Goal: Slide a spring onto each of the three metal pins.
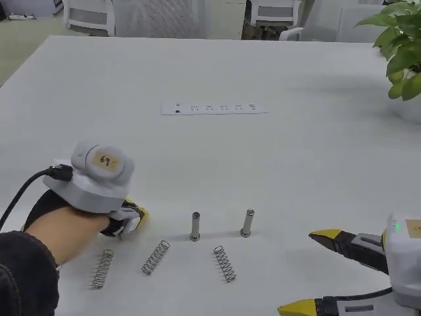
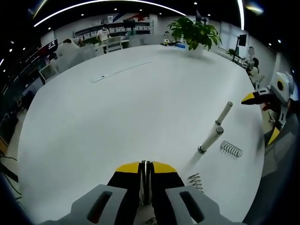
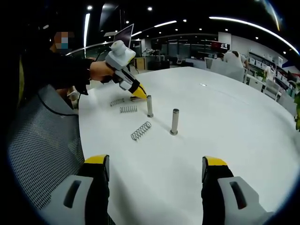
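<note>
1. Head view: two short steel pins [image 1: 195,226] stand bare on the white table [image 1: 217,164]. Three coiled wire springs [image 1: 156,257] lie loose just beside them, none fitted yet.
2. Left gripper view: your left gripper [image 2: 146,168] is clamped on the third pin [image 2: 146,183]; in the head view its body covers that grip.
3. Your right gripper [image 3: 154,164] gapes wide, empty.

Grips a pin [image 2: 146,185] tight in the left claw [image 1: 133,218], low over the worktop [image 1: 276,158]; holds the right claw [image 1: 299,271] spread wide above that worktop's near side.
</note>
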`<state>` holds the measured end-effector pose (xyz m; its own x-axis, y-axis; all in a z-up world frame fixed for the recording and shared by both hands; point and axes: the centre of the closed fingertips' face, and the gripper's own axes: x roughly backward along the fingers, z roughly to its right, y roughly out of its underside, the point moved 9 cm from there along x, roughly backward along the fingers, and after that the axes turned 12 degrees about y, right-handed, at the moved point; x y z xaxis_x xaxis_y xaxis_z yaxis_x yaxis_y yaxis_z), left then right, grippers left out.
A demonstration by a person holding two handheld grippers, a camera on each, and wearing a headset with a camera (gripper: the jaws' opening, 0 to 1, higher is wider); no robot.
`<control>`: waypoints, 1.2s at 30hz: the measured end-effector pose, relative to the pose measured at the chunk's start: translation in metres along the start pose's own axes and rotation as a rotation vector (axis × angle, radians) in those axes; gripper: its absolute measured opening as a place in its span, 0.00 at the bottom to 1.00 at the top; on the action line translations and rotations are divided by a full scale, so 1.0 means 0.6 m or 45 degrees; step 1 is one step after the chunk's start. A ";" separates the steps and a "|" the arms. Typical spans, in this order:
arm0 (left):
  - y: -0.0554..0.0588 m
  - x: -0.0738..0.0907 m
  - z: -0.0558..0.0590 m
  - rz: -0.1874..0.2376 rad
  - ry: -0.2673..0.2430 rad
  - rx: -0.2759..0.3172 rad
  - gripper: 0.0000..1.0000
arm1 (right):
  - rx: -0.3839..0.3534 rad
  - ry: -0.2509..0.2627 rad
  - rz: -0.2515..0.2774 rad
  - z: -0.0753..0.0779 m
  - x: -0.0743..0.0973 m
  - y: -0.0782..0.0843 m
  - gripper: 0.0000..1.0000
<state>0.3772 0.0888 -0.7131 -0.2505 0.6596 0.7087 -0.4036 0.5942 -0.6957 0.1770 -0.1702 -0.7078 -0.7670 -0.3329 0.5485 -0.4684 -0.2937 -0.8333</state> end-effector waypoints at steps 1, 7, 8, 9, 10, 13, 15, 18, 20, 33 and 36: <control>-0.001 0.002 0.000 0.005 0.000 0.002 0.00 | 0.001 0.000 -0.001 0.000 0.000 0.000 0.80; -0.006 0.022 0.008 0.037 0.009 0.006 0.00 | 0.003 -0.004 -0.001 -0.001 0.000 -0.001 0.80; -0.006 0.024 0.009 0.041 0.010 0.007 0.00 | 0.003 -0.004 -0.001 -0.001 0.000 -0.001 0.80; -0.007 0.028 0.011 0.045 0.014 0.006 0.00 | 0.005 -0.005 -0.003 -0.001 0.000 -0.001 0.80; -0.007 0.030 0.011 0.048 0.017 0.007 0.00 | 0.005 -0.007 -0.004 -0.002 -0.001 -0.001 0.79; -0.007 0.036 0.016 0.056 0.025 0.012 0.00 | 0.007 -0.011 -0.007 -0.002 -0.001 -0.001 0.79; -0.006 0.040 0.019 0.058 0.025 0.009 0.00 | 0.009 -0.013 -0.007 -0.003 -0.001 -0.001 0.79; -0.005 0.046 0.022 0.064 0.039 0.018 0.00 | 0.009 -0.016 -0.005 -0.003 -0.001 -0.002 0.79; -0.005 0.051 0.024 0.075 0.049 0.035 0.00 | 0.012 -0.018 -0.009 -0.004 -0.002 -0.001 0.79; 0.006 0.070 0.033 0.084 0.048 0.034 0.00 | 0.015 -0.025 -0.008 -0.004 -0.003 -0.002 0.79; 0.008 0.073 0.035 0.089 0.053 0.046 0.00 | 0.017 -0.029 -0.009 -0.004 -0.004 -0.001 0.79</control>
<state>0.3457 0.1107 -0.6829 -0.2424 0.7180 0.6525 -0.4183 0.5294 -0.7380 0.1779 -0.1670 -0.7086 -0.7534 -0.3507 0.5562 -0.4681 -0.3080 -0.8283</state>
